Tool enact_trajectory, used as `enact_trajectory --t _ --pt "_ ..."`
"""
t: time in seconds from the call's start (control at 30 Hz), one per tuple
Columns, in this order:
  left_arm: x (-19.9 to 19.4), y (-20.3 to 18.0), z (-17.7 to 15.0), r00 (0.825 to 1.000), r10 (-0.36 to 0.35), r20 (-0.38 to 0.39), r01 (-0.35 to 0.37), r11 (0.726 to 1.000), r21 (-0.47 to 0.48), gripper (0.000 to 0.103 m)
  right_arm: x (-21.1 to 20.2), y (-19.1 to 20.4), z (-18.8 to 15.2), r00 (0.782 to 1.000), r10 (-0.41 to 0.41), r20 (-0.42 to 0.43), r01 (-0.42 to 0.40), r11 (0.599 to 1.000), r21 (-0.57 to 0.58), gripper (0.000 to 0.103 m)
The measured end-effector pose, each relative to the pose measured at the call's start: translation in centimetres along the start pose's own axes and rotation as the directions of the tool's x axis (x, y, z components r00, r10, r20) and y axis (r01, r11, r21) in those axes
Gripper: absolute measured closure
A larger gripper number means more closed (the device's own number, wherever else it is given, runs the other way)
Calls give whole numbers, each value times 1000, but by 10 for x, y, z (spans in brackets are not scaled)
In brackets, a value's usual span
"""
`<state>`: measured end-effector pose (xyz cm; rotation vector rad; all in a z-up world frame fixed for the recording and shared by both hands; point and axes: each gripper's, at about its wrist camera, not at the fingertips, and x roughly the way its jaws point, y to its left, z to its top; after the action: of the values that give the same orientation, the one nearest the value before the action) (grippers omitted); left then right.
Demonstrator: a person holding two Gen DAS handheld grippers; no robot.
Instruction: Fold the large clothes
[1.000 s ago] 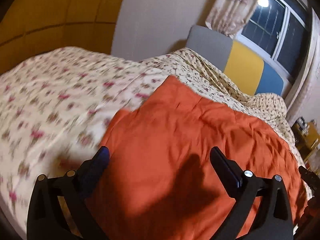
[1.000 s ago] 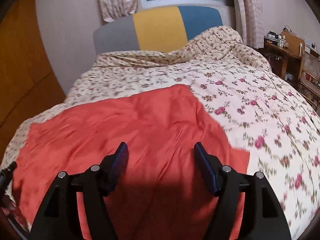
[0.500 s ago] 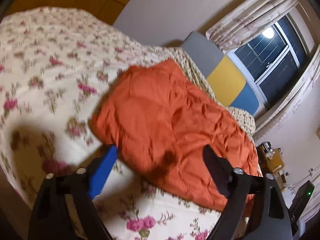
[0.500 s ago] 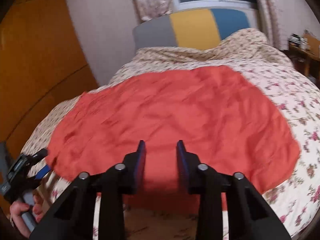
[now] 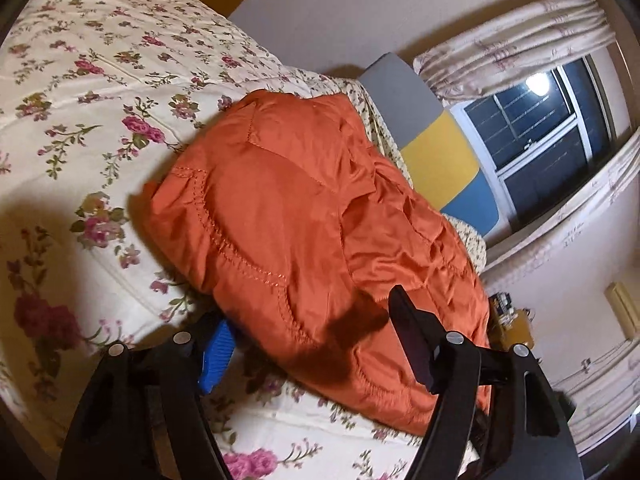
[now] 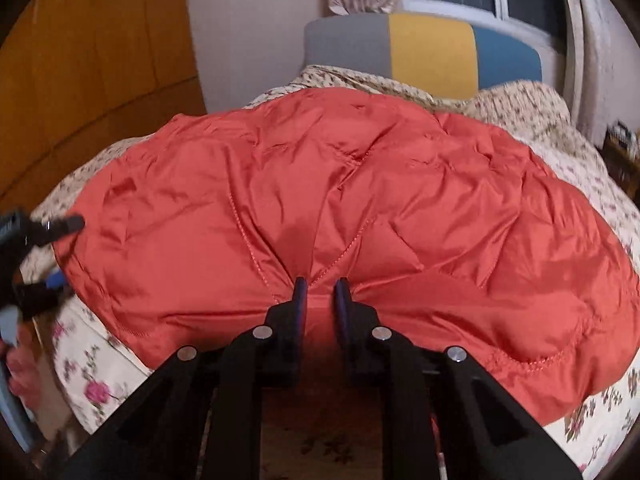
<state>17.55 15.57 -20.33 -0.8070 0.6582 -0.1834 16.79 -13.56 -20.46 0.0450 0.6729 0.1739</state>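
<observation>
An orange quilted jacket (image 5: 304,216) lies spread on a floral bed cover (image 5: 80,92); it also fills the right wrist view (image 6: 340,200). My left gripper (image 5: 316,328) is open, its fingers on either side of the jacket's near corner edge. It also shows at the left edge of the right wrist view (image 6: 52,248). My right gripper (image 6: 320,286) is shut on the jacket's near hem, pinching a fold of fabric between its fingers.
A headboard (image 6: 428,52) in grey, yellow and blue stands at the bed's far end under a curtained window (image 5: 536,128). A wooden wall panel (image 6: 92,60) is on the left. A bedside table with small items (image 5: 512,320) stands beyond the bed.
My right gripper has closed from wide open onto the jacket's near hem. My left gripper has pulled back to the jacket's corner edge and stays open.
</observation>
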Motion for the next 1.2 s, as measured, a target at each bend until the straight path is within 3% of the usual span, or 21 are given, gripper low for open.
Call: enact_trajectory --t 0.17,0.4,0.8,0.93,1.07,1.13,1.2 --pt "3 2 1 998 -50 28 52 996 -70 32 1 -1 -11 999 16 34 -17 1000 27 90" --pt "8 -1 5 997 -50 56 58 988 -140 32 -1 -9 -11 999 34 39 -35 998 44 90" --pt "14 -3 7 997 -53 60 63 985 -163 32 -1 -23 -9 998 59 36 -61 996 70 90" --pt "13 15 9 992 -87 97 111 954 -278 46 -1 -24 -8 997 62 36 -65 995 73 90" --pt "11 19 9 992 -89 84 111 944 -312 61 1 -27 -8 997 67 37 -70 994 79 90" --pt "8 27 7 989 -111 94 139 918 -372 75 1 -27 -7 997 70 35 -73 994 82 90" --pt "4 27 7 988 -118 103 149 906 -396 78 3 -28 -7 997 74 34 -76 993 87 90"
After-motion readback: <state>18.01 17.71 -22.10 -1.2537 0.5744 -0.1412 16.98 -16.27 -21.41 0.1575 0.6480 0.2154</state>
